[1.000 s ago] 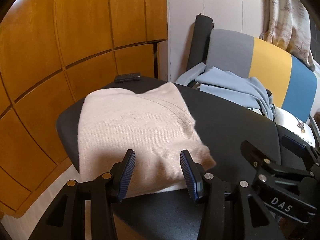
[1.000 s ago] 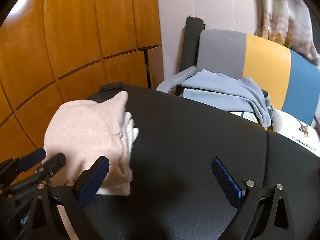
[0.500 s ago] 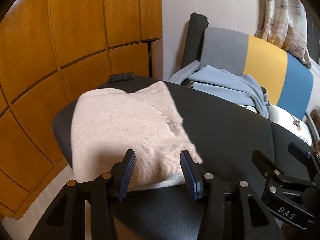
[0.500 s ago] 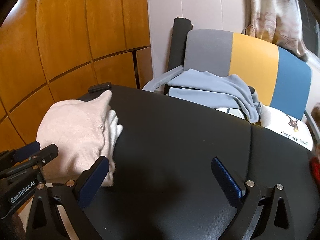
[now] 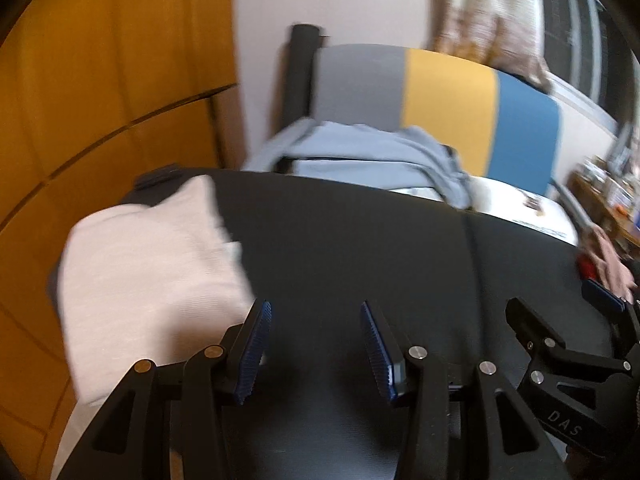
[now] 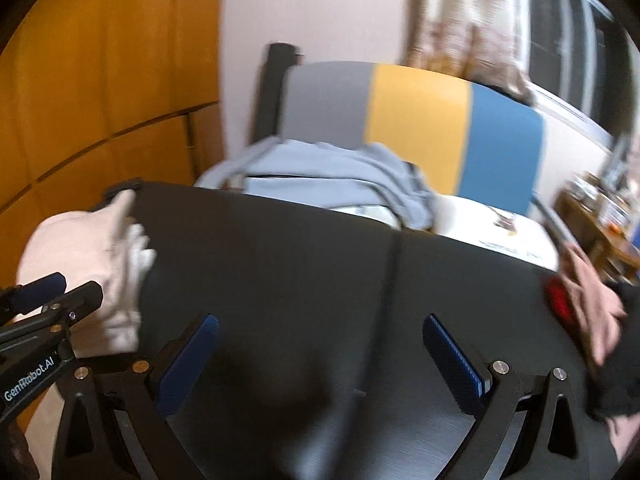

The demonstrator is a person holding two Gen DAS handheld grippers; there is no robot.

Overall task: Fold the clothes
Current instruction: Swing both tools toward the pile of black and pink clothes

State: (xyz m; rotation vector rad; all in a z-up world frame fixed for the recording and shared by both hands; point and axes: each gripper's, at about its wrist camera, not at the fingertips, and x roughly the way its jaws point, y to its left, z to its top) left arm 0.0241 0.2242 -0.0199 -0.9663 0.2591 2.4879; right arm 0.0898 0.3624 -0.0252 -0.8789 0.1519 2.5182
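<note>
Both views have swung rightward since 0.5 s ago, so the folded beige garment (image 5: 152, 276) now sits at the far left of the black worktop (image 5: 380, 248) instead of straight ahead of the left tool (image 5: 314, 344), and the frames are blurred. At far left stands a wooden panelled wall (image 5: 100, 100). The garment lies flat on the worktop's left end, its near right corner just beside the left tool's left finger, not between the pads. That tool is parted with nothing in it, over bare worktop. In the right wrist view the garment (image 6: 84, 264) shows at the left edge, well apart from the right tool (image 6: 320, 354), whose 2 fingers are spread wide and empty above the dark surface. Beyond the worktop's far edge, a light blue garment (image 6: 332, 176) is draped on a chair with a grey, yellow and blue backrest (image 6: 416, 120). At far right, pink and red cloth (image 6: 580, 300) lies on the worktop's right end.
</note>
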